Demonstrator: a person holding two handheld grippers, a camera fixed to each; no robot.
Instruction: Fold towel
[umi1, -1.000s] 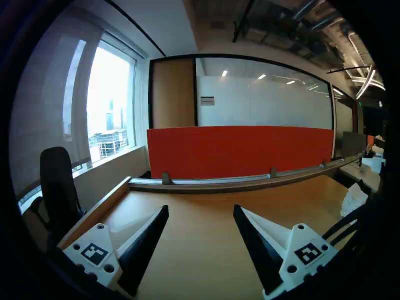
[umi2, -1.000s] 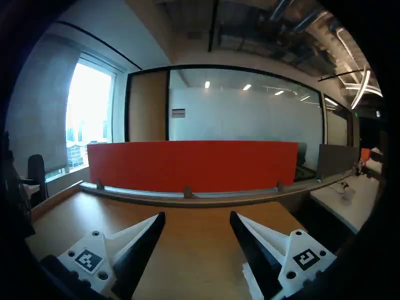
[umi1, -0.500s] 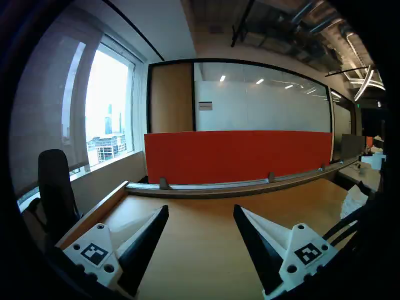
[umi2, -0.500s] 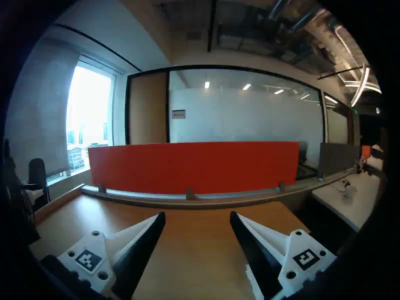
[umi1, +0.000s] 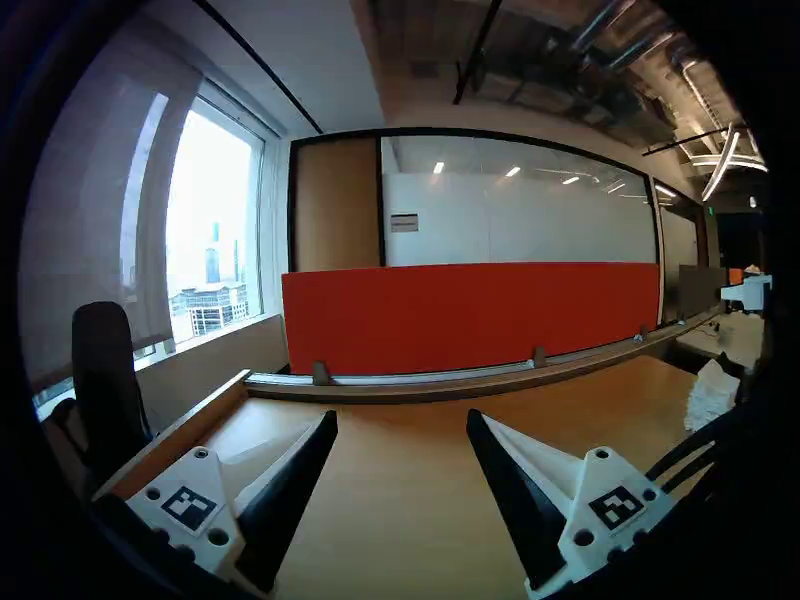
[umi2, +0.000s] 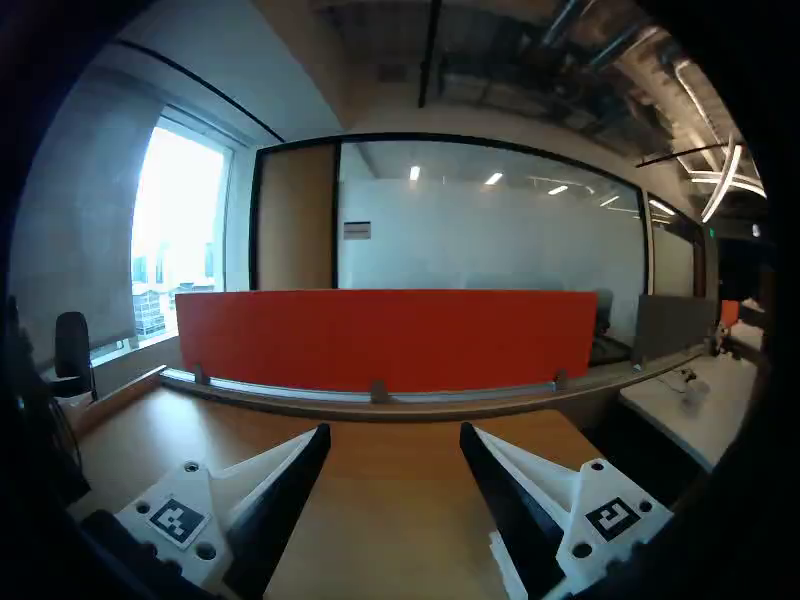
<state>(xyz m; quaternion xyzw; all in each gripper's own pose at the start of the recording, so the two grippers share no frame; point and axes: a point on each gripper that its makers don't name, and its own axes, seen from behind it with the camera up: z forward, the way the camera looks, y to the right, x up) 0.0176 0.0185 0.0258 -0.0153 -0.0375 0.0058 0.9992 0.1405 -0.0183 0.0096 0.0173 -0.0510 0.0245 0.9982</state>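
My left gripper (umi1: 400, 414) hovers open over a bare wooden desk (umi1: 400, 500), nothing between its black fingers (umi1: 290, 480). At the right edge of the left gripper view lies a white crumpled thing (umi1: 708, 392) on the desk; I cannot tell whether it is the towel. My right gripper (umi2: 393, 428) is open too, held level above the same wooden desk (umi2: 390, 520), its fingers (umi2: 500, 490) empty.
An orange divider (umi1: 470, 315) on a metal rail closes the desk's far edge. A black chair (umi1: 105, 385) stands at the left by the window. In the right gripper view a white neighbouring desk (umi2: 700, 400) lies at the right and the chair (umi2: 72, 350) at the far left.
Both views have tipped up slightly, so the divider and rail sit a little lower in the picture. The fingers keep the same gap.
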